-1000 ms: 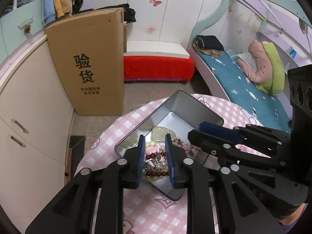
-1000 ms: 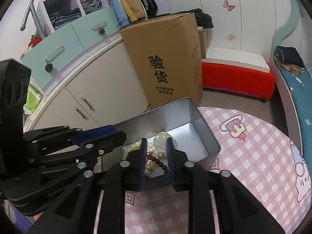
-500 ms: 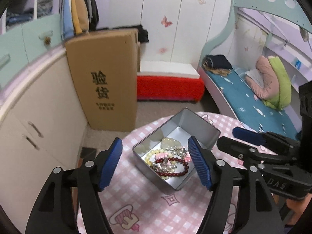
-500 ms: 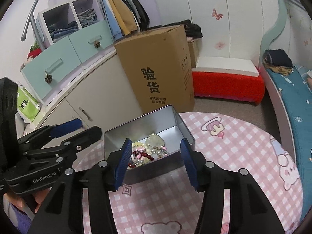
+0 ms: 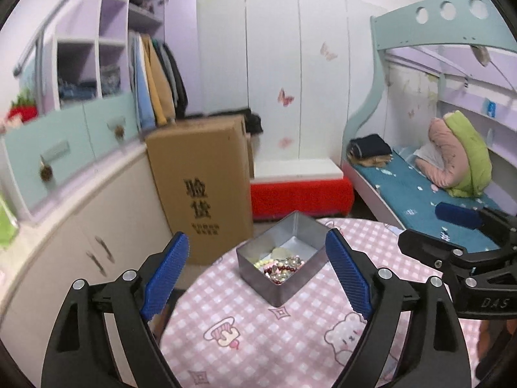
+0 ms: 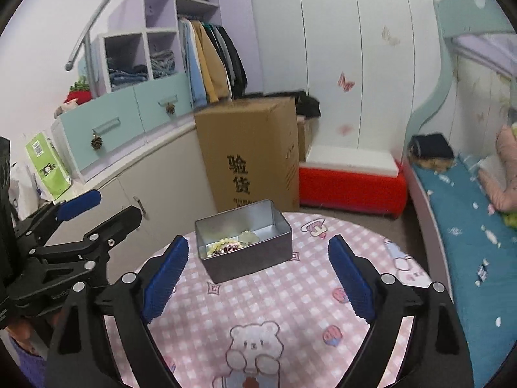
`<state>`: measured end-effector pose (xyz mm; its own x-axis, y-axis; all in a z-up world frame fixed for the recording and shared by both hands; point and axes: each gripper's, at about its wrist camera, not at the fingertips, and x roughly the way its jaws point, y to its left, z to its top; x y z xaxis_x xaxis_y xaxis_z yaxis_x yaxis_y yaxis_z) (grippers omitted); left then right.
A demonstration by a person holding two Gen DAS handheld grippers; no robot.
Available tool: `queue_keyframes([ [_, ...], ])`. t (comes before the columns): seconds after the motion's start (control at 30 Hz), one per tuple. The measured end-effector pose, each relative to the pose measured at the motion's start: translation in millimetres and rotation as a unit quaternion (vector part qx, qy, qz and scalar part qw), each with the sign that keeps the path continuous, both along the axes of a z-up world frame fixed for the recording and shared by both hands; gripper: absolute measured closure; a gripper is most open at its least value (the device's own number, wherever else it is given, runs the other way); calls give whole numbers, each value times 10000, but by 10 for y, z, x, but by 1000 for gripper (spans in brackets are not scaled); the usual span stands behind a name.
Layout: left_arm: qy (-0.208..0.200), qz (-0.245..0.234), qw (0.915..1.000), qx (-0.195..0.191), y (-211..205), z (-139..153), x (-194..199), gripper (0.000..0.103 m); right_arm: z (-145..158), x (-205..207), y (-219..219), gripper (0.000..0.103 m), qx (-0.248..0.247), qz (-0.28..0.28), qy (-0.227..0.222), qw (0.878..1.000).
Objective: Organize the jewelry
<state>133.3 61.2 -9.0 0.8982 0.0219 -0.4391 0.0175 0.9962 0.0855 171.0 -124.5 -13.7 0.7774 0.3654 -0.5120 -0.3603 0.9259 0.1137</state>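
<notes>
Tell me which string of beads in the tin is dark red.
The dark red beads lie nearest the tin's front corner in the left view; the other strand, behind them toward the left wall, is pale yellow-green.

A tall cardboard box (image 5: 206,190) stands beside a red bench (image 5: 300,194) and a blue-sheeted bed (image 5: 420,200).

A metal tin (image 5: 290,286) is set on a round table (image 5: 245,329), and a heap of bead bracelets (image 5: 279,266) is held inside it. Behind the table a cardboard box (image 5: 200,190) is stood against a cabinet (image 6: 155,168) at the left. A bed (image 5: 420,197) is placed to the right.
</notes>
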Motion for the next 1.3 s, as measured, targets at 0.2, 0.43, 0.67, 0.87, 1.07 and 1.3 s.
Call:
queue_keyframes([
  [0.2,-324,-119,9994,71,-203,152,-414,18,217,-540,-113,13,-187,-324,-615,9974],
  [0.43,-644,-94,9978,-114,-295,328,-849,17,401,-1092,-202,11,-302,-783,-1212,9891],
  [0.67,-1064,-39,9943,-81,-334,415,-1265,16,491,-1510,-272,10,-189,-1004,-1558,9825],
  [0.87,-1376,-81,9904,-137,-339,452,-1527,16,516,-1792,-311,9,-169,-1155,-1783,9770],
  [1.07,-1442,-186,9893,-156,-362,482,-1639,16,534,-1948,-324,9,-219,-1308,-1937,9720],
  [1.3,-1429,-286,9892,-152,-391,466,-1656,16,531,-2022,-344,8,-271,-1383,-1991,9698],
])
